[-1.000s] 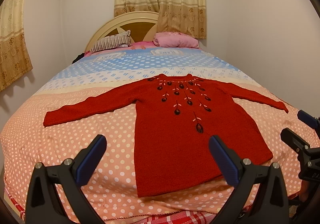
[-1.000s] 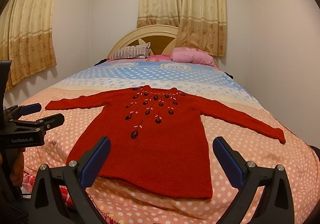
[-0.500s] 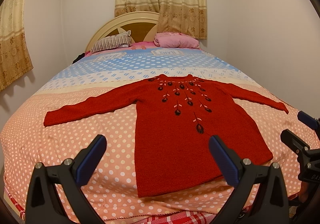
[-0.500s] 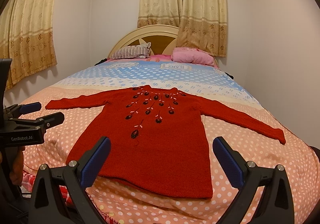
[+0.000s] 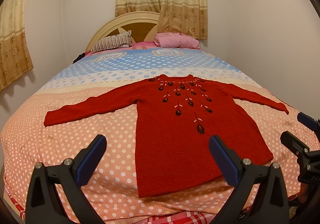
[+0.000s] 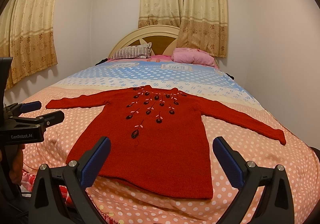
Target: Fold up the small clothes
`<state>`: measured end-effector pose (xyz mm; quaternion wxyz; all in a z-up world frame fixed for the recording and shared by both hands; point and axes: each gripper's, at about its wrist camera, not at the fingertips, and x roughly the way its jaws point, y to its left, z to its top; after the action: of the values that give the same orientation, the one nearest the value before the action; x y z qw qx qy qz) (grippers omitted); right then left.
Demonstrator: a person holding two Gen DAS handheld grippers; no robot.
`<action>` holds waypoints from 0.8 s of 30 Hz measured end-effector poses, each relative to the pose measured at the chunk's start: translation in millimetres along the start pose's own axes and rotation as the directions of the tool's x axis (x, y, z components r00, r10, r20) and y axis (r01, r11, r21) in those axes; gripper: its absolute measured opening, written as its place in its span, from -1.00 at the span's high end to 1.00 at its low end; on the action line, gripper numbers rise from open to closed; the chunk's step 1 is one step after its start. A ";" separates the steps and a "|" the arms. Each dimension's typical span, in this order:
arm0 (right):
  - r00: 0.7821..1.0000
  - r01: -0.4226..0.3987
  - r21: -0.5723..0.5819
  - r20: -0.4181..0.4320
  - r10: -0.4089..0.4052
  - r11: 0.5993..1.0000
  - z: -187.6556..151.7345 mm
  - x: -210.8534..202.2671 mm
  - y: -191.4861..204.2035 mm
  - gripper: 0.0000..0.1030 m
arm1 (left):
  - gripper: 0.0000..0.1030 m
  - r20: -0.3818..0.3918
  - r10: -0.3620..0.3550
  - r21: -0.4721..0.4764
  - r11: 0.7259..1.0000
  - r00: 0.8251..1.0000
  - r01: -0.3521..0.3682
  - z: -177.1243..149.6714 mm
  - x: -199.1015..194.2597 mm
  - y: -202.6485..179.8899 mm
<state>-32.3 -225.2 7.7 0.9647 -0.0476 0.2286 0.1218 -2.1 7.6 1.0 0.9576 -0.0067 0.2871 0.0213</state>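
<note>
Red sweater (image 5: 180, 124) flat ahead, hem toward me; my left gripper (image 5: 157, 154) nearer left sleeve (image 5: 90, 107), right gripper (image 6: 160, 156) too released.

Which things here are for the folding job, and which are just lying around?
For the job:
red sweater, spread flat
left gripper, open
right gripper, open

Just lying about:
striped pillow
pink pillow
dotted bedspread
curtains
</note>
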 end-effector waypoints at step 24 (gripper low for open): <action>0.981 0.164 0.362 -0.156 -0.113 0.918 -13.8 80.8 -163.0 -0.98 | -1.00 -0.079 0.131 0.078 0.989 0.988 -0.124 15.1 102.8 39.3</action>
<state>73.6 -367.4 -35.3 0.9450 0.1127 0.3070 0.0041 90.2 51.0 -42.9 0.9411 0.0458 0.3274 0.0718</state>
